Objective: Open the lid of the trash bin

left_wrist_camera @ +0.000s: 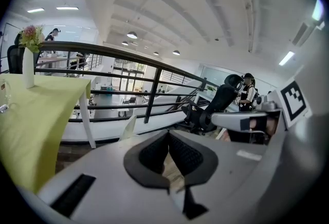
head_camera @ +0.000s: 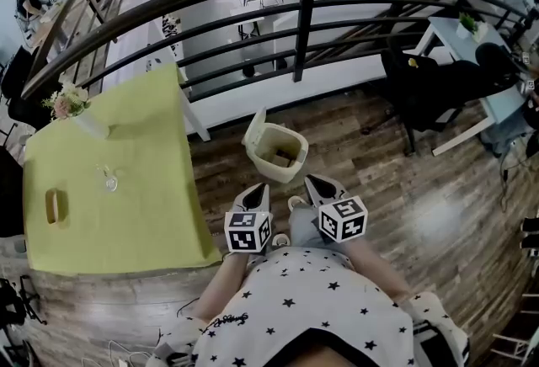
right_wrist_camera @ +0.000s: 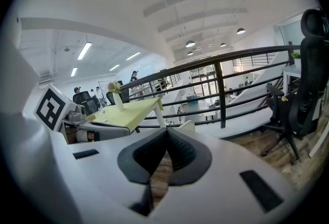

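Trash bin [head_camera: 275, 156]: small, cream plastic, on the wood plank floor [head_camera: 404, 188], just right of the yellow-green cloth-covered desk [head_camera: 126, 188] and in front of the black metal railing [head_camera: 303, 29].

Head view: cream flip lid [head_camera: 254, 126] upright at the bin's far-left edge, mouth uncovered, brownish stuff visible inside. Reads as the opening step done, or near enough. Left gripper [head_camera: 262, 187] and right gripper [head_camera: 309, 180] side by side just short of the bin, close to the body, touching neither bin nor lid. Next move, as a guess: nothing more than backing off. If more tilt is wanted, a light push on the lid's upright face, no grasp needed. Jaw state not readable from up here.

Left gripper view: left gripper [left_wrist_camera: 168, 134] pressed together at the tips, nothing pinched, only floor through the slit below. Pale lid tip [left_wrist_camera: 128, 128] poking up left of the jaws. Bin body and open mouth hidden, given only by the head view.

Right gripper view: right gripper [right_wrist_camera: 167, 133] likewise pressed together and empty. Lid tip [right_wrist_camera: 186, 126] just right of the jaws. Desk in the distance on the left.
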Available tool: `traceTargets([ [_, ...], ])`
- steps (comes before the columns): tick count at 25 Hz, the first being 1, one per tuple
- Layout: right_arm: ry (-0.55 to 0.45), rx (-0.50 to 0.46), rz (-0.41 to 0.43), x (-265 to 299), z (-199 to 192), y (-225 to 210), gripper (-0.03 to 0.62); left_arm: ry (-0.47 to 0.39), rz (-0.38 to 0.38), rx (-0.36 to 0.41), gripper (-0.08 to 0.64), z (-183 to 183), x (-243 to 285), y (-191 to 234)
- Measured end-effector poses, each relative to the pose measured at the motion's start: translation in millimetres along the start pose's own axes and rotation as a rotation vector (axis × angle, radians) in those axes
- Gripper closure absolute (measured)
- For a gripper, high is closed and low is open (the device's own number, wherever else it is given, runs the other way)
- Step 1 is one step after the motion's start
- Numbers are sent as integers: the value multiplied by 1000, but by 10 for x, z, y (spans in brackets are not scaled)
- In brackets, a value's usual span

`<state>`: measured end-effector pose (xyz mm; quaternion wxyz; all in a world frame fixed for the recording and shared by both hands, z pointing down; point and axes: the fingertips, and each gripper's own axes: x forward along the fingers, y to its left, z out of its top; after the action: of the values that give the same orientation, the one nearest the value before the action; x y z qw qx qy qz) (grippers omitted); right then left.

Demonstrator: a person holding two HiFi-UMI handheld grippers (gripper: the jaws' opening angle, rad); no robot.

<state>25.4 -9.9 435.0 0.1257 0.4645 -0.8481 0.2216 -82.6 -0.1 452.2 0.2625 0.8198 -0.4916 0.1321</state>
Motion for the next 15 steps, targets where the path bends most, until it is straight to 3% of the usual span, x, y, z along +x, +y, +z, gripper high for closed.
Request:
traceTargets([
  [15,4,-11,9,-70,-63,37,598,10,-7,6,548,-61,-33,-46],
])
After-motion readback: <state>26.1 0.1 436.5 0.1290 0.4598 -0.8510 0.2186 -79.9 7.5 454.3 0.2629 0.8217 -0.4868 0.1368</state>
